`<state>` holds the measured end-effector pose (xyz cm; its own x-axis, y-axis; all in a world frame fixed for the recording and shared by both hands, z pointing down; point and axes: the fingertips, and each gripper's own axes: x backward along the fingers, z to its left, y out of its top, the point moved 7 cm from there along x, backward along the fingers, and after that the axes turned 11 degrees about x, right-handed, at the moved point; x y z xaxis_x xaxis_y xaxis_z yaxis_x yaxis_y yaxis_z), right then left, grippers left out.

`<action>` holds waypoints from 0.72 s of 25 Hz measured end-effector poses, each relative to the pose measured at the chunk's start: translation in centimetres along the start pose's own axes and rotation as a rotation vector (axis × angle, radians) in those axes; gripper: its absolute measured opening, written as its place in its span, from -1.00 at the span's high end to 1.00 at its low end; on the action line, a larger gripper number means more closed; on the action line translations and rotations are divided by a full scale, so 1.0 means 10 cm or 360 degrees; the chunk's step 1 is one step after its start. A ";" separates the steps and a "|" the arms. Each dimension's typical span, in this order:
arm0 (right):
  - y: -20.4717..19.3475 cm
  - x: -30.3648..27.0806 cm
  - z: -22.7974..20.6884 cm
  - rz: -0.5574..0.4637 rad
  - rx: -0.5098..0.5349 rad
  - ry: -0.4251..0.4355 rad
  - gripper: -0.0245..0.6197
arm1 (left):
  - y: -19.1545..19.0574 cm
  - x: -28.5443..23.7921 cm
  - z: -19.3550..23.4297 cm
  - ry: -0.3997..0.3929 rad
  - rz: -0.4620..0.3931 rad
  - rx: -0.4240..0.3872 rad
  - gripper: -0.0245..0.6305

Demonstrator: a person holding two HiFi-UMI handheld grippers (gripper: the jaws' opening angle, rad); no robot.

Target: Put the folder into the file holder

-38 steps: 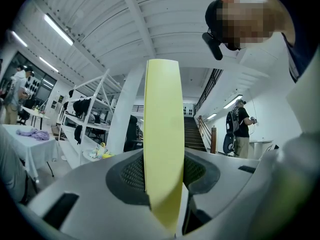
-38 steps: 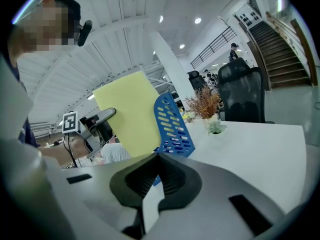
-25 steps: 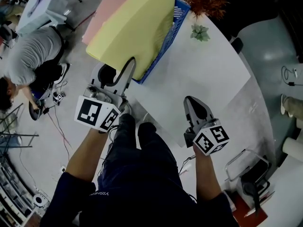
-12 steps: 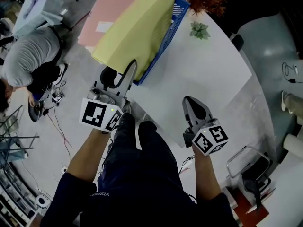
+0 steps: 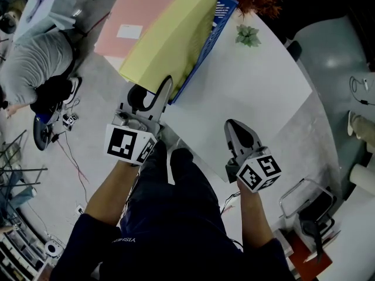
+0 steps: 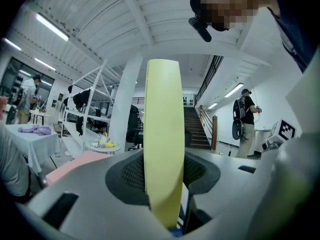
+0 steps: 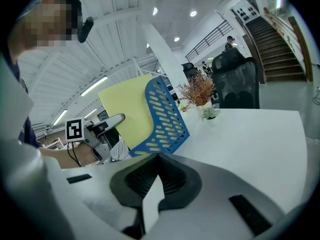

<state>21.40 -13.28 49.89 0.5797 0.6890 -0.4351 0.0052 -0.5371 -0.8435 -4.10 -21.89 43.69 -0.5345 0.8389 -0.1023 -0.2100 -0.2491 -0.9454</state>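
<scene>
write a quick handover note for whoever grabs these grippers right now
Left gripper: shut on the near edge of the yellow folder.
Right gripper: shut, empty, by the near edge of the table, touching nothing.
The blue file holder stands at the table's far left. The folder is partly inside it, tilted, with much of it sticking out.
Done: folder picked up and partly in the holder.
Left: probably push it fully in, straighten it, then let go.
</scene>
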 end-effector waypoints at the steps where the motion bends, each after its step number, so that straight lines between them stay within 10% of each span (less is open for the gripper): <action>1: 0.00 0.00 0.00 0.0001 0.0000 -0.0002 0.91 | -0.02 0.00 0.00 0.0003 0.0003 0.0001 0.39; 18: -0.07 0.03 0.04 0.0005 -0.0001 -0.0025 0.91 | -0.21 0.02 0.00 0.0008 0.0056 -0.0029 0.34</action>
<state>21.25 -12.55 50.23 0.5667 0.6949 -0.4426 0.0038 -0.5394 -0.8421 -3.76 -21.14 45.67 -0.5371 0.8323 -0.1372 -0.1759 -0.2696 -0.9468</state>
